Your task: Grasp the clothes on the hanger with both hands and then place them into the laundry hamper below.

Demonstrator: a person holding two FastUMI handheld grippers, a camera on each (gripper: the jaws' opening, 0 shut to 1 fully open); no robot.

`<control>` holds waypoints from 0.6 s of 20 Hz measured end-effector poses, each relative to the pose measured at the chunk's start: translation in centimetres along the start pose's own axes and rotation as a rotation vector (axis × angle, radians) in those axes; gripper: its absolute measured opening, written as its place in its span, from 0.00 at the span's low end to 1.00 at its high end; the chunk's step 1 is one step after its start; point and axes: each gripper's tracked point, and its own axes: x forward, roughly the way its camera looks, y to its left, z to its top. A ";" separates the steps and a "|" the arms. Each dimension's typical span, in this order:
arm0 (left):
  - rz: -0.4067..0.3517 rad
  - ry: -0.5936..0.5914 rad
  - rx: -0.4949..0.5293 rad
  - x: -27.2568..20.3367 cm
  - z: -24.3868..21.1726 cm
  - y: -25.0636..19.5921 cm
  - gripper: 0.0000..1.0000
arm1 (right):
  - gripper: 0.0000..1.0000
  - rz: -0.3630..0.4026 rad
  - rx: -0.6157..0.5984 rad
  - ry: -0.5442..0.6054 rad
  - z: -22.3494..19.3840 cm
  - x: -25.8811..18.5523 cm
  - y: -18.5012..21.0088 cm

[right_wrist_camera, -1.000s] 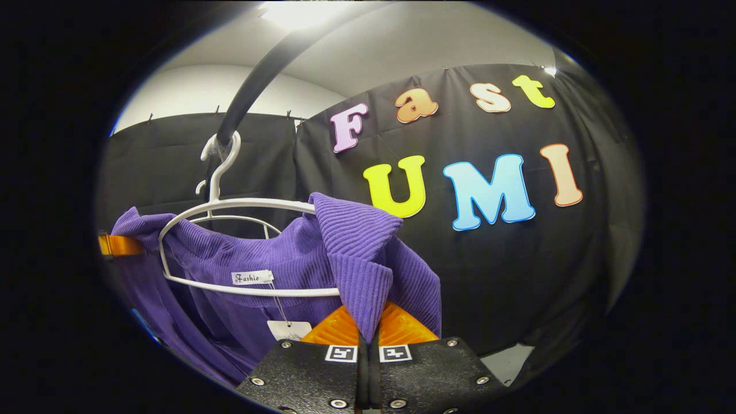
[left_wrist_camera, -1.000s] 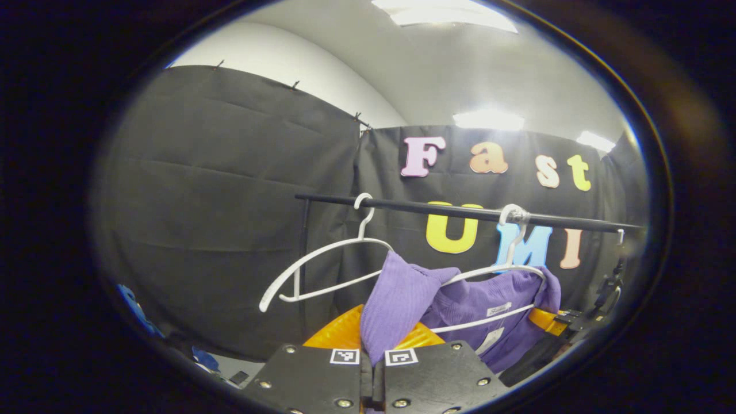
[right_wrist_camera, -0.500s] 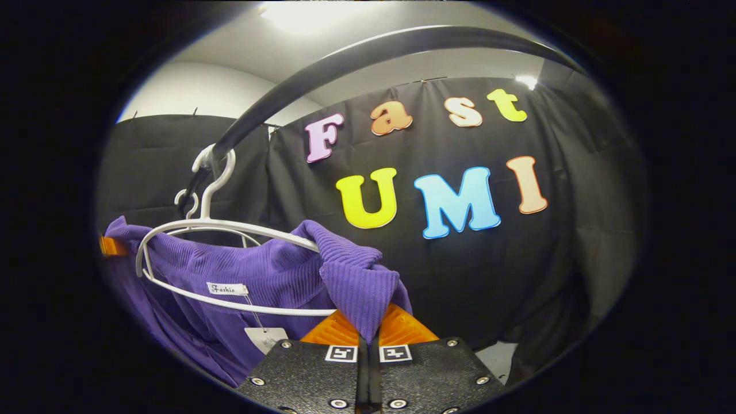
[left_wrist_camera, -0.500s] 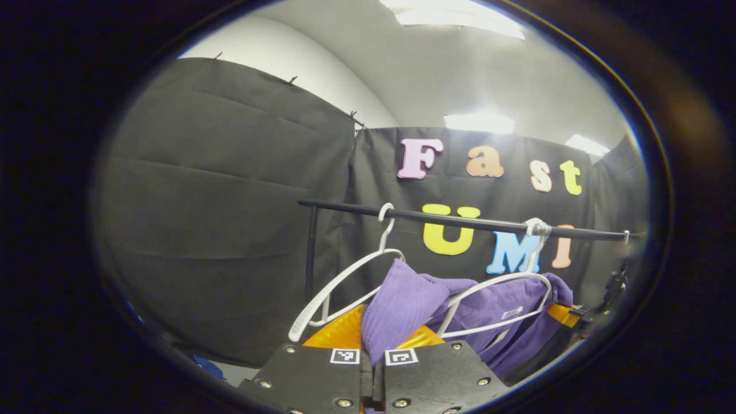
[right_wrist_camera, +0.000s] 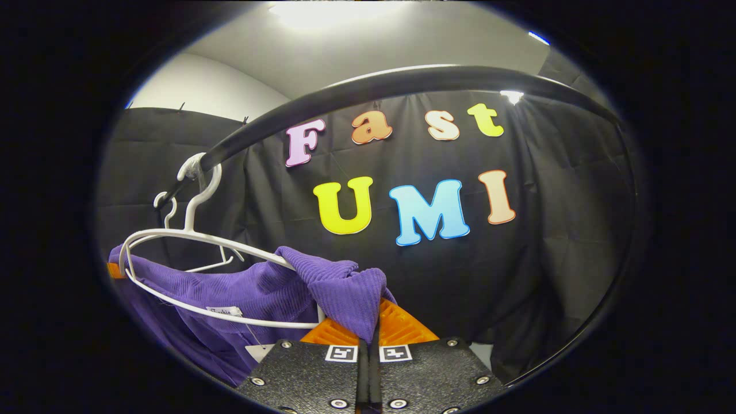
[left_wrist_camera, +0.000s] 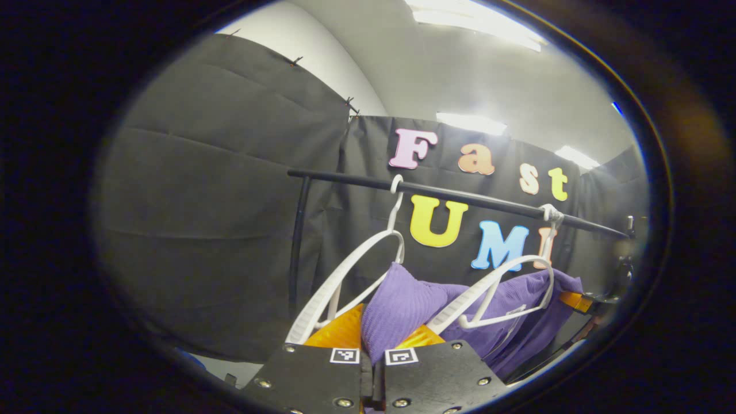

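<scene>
Purple ribbed knit garment (right_wrist_camera: 230, 293): draping on white plastic hanger (right_wrist_camera: 190, 241) under black rail (right_wrist_camera: 402, 80), each shoulder lying pinched in a closed claw, left claw (left_wrist_camera: 372, 345), right claw (right_wrist_camera: 368, 339), hanger standing above both.

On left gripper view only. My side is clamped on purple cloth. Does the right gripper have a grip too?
Observer: Yes. In the right gripper view, the right gripper is shut on a fold of the purple garment.
Operator: Is the cloth off the hanger on that side?
Observer: No. Beside the grip, the cloth drapes over the upper arm of the white hanger.
Operator: Anything loose near the fingers?
Observer: A white paper tag hangs on a thread below the collar label, just left of the gripper's body.
</scene>
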 end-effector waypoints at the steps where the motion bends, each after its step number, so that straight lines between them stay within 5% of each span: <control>1: -0.011 0.003 -0.001 -0.2 -0.7 -0.2 0.01 | 0.00 -0.012 -0.003 -0.007 0.1 -0.2 -0.3; 12: -0.083 0.061 0.012 -1.7 -4.9 -2.8 0.01 | 0.00 -0.035 0.028 -0.022 1.1 0.0 -2.9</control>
